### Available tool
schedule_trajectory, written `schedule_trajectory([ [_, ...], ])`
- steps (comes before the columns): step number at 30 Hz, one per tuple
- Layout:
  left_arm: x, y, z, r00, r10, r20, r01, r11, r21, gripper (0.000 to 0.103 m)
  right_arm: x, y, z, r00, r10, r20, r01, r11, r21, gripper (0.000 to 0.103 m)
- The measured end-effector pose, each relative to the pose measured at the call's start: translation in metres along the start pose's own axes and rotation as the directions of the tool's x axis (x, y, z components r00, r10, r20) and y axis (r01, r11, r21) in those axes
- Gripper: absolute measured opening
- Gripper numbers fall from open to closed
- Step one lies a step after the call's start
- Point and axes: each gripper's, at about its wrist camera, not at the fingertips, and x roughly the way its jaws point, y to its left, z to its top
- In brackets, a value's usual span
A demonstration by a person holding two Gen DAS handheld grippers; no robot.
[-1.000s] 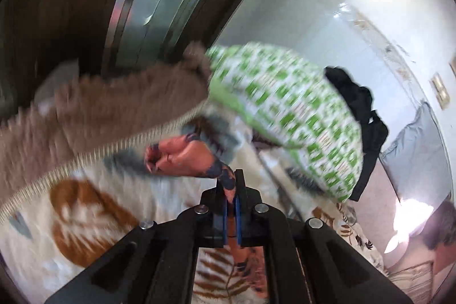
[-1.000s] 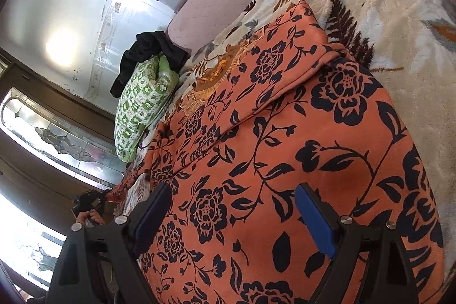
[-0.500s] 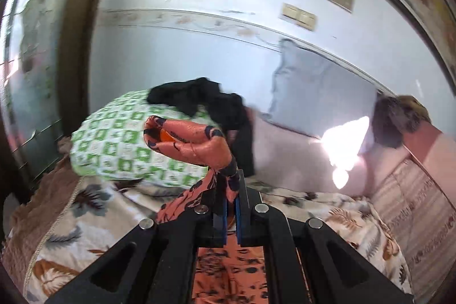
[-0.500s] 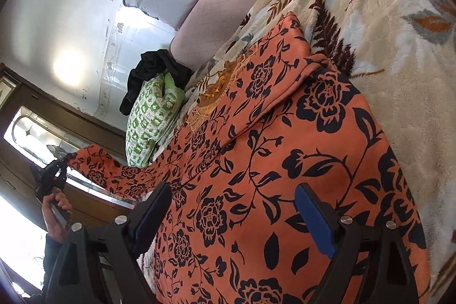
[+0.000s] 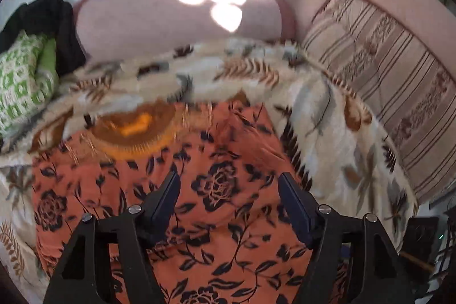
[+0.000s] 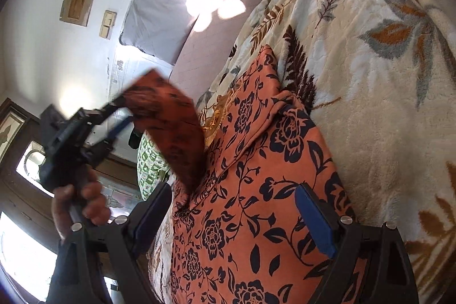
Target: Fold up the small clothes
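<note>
Sunlit bedroom, with a bed under a cream fleece blanket (image 5: 327,116) printed with brown and grey ferns. On that blanket lies the one garment of the task, an orange top (image 5: 228,190) with black roses and a gold embroidered neckline, spread flat with its neck toward the pillows.

A moment ago the left tool (image 5: 229,194) was shut on the garment's sleeve (image 6: 171,116) and lifted it away to the side. Now its jaws have just been opening, and in its own view they stand wide over the garment's chest with nothing between them. From the right wrist view the sleeve appears in mid-air, blurred, arcing over the body of the top just off the left tool's fingertips; whether it still touches them I cannot tell. I judge this to be the sleeve fold being released inward, so the sleeve should land across the body.

The right tool (image 6: 233,215) hangs wide open and empty over the lower part of the garment.

Counted: one orange garment, two tools, one hand (image 6: 79,204) in view, one green-and-white patterned pillow (image 5: 20,81) with one black cloth (image 5: 54,19) on it, one striped beige cushion (image 5: 384,67), one grey pillow (image 6: 159,13).
</note>
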Motion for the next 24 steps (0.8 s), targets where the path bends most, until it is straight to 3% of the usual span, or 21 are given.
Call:
schedule_trajectory([
  [2, 0.002, 0.022, -0.024, 1.000, 0.024, -0.020, -0.024, 0.999, -0.025, 0.073, -0.004, -0.002, 0.001, 1.000, -0.011, 0.012, 0.011, 1.000, -0.004, 0.090],
  [5, -0.030, 0.073, -0.049, 0.995, 0.093, 0.031, -0.090, 0.991, -0.097, 0.073, -0.003, -0.002, 0.001, 1.000, -0.024, 0.016, 0.024, 1.000, 0.002, 0.090],
  [9, -0.070, 0.161, -0.082, 0.968, 0.245, 0.055, -0.228, 0.949, -0.217, 0.073, 0.010, 0.011, 0.002, 0.999, -0.022, -0.023, 0.022, 1.000, -0.010, 0.090],
  [12, -0.080, 0.218, -0.113, 0.964, 0.266, 0.028, -0.242, 0.912, -0.332, 0.073, 0.030, 0.027, 0.007, 0.997, -0.020, -0.068, 0.018, 0.999, -0.032, 0.090],
  [16, -0.079, 0.258, -0.136, 0.963, 0.269, 0.032, -0.228, 0.868, -0.440, 0.073, 0.070, 0.038, 0.027, 0.991, -0.004, -0.133, 0.007, 1.000, 0.022, 0.090],
  [22, -0.056, 0.260, -0.125, 0.973, 0.225, 0.057, -0.184, 0.898, -0.399, 0.073, 0.128, 0.054, 0.054, 0.976, 0.016, -0.218, -0.008, 0.999, 0.040, 0.090],
  [24, -0.043, 0.259, -0.121, 0.967, 0.253, 0.015, -0.232, 0.907, -0.351, 0.073, 0.147, 0.050, 0.062, 0.970, 0.011, -0.244, -0.007, 1.000, 0.019, 0.090],
])
